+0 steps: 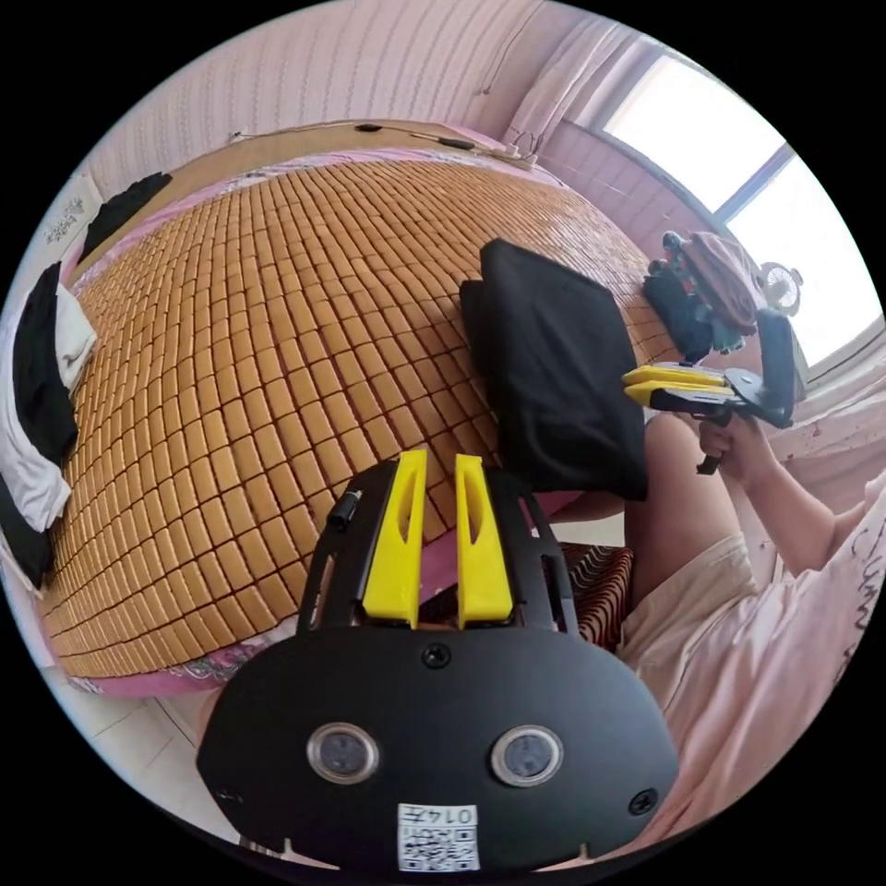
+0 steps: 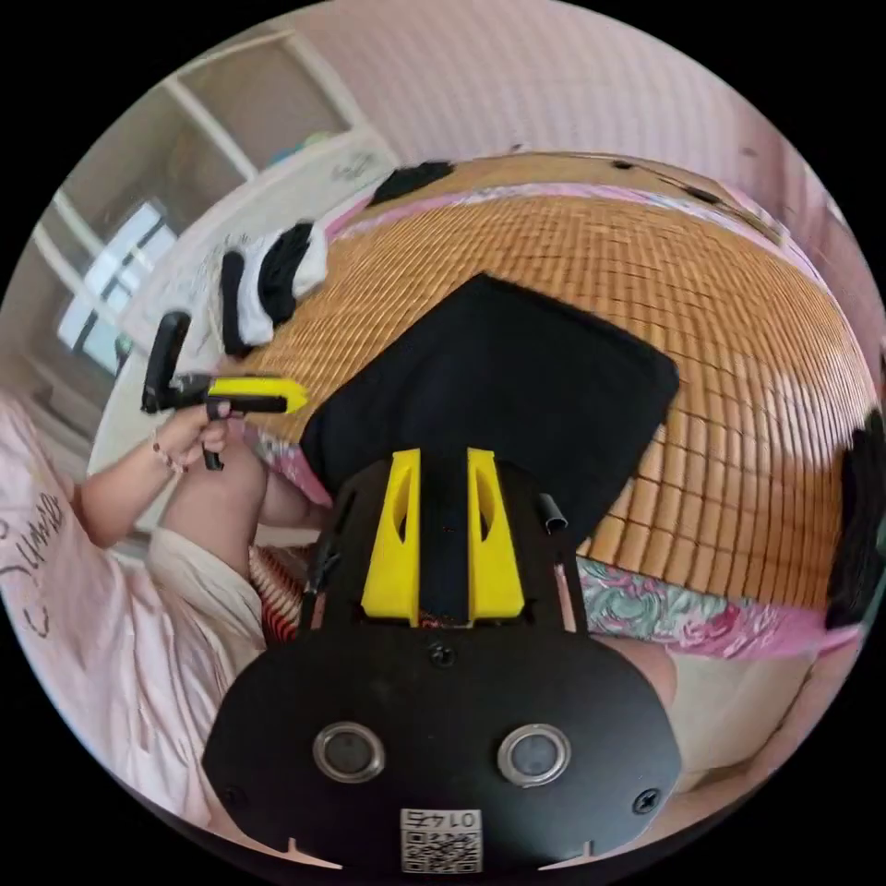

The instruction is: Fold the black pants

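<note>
Hovering just short of the bed's near edge, the right gripper [image 2: 442, 461] keeps its jaws parted on nothing, the black pants [image 2: 498, 388] lying dead ahead at twelve o'clock as a folded rectangle on the bamboo mat [image 2: 738, 351]. The left gripper [image 1: 440, 466], jaws slightly apart and empty, sees them at two o'clock. The right one looks nearer. Their long axis seems to run away from the edge.
</note>
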`<action>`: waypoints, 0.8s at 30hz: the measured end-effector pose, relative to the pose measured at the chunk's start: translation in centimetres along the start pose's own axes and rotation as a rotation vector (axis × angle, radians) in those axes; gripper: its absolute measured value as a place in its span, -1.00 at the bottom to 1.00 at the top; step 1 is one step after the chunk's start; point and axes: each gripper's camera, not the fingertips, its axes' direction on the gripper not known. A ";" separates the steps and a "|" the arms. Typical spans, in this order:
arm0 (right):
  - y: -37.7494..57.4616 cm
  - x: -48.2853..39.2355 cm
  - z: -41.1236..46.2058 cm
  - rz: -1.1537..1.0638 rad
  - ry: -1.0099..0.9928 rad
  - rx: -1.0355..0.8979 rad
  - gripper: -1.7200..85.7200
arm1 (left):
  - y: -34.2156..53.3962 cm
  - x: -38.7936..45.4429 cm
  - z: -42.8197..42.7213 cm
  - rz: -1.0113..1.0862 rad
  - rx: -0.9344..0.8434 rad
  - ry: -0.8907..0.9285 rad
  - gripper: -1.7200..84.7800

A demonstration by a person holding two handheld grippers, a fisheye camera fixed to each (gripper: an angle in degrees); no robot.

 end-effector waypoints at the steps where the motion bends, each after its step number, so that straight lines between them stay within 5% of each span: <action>1: 0.3 1.3 -0.6 0.058 -0.006 0.026 -0.68 | -0.5 -0.9 -0.7 -0.018 0.043 0.033 -0.78; 8: 4.7 11.6 -1.5 0.517 -0.259 0.161 -0.57 | -8.0 -2.6 2.1 -0.022 0.171 0.278 -0.58; 24: 5.9 14.4 -3.6 0.477 -0.349 0.181 -0.78 | -14.5 -3.7 8.9 0.036 0.039 0.411 -0.62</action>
